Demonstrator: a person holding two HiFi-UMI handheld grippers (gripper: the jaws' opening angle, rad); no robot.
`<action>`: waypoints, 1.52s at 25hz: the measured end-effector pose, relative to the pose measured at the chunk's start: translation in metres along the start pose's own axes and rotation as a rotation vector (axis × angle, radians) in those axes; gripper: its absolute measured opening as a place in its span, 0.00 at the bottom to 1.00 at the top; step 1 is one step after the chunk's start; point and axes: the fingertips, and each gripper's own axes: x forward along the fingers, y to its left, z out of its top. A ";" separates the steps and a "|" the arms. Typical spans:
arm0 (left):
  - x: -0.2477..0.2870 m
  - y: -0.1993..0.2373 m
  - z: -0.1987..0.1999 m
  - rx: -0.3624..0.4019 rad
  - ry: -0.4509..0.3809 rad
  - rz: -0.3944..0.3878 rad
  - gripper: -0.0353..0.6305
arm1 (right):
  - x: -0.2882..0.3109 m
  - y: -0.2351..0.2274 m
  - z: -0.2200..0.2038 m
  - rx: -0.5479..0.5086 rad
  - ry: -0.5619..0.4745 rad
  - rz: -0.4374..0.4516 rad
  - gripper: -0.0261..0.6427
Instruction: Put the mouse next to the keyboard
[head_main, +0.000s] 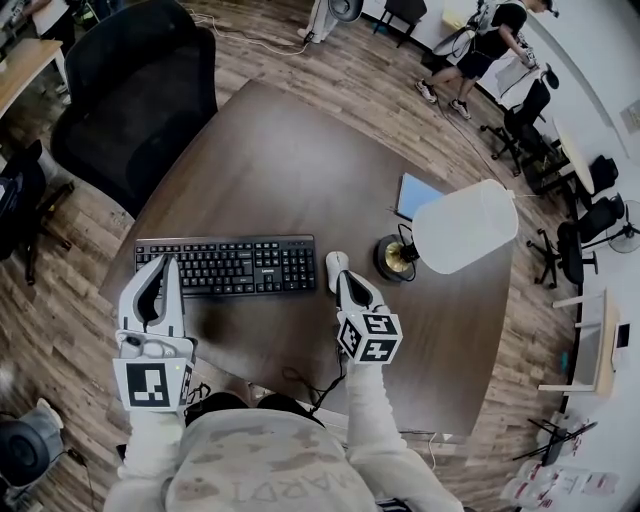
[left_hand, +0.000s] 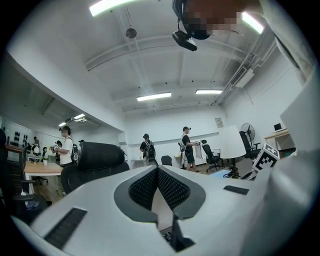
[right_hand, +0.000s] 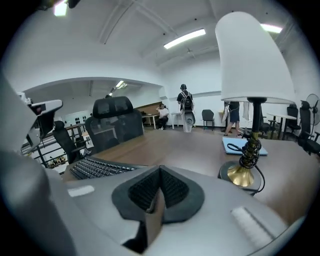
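Head view: the mouse (head_main: 336, 263) was seen just beyond the closed right gripper (head_main: 348, 287), perhaps touching. The left gripper (head_main: 163, 265) was closed too.

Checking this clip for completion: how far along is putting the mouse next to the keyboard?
Done, it seems: the mouse lies just off the right end of the keyboard. In hand: nothing. The right gripper is shut and empty, its tips at the mouse's near end; whether they touch it I can't tell. Left to do: probably only drawing the gripper back.
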 end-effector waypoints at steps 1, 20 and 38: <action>-0.003 -0.001 0.001 0.000 -0.002 0.001 0.06 | -0.005 0.003 0.004 0.003 -0.016 0.010 0.05; -0.054 -0.025 0.032 0.015 -0.052 -0.012 0.06 | -0.095 0.056 0.059 -0.096 -0.222 0.075 0.05; -0.103 -0.048 0.060 0.027 -0.105 -0.021 0.06 | -0.174 0.083 0.093 -0.137 -0.371 0.097 0.05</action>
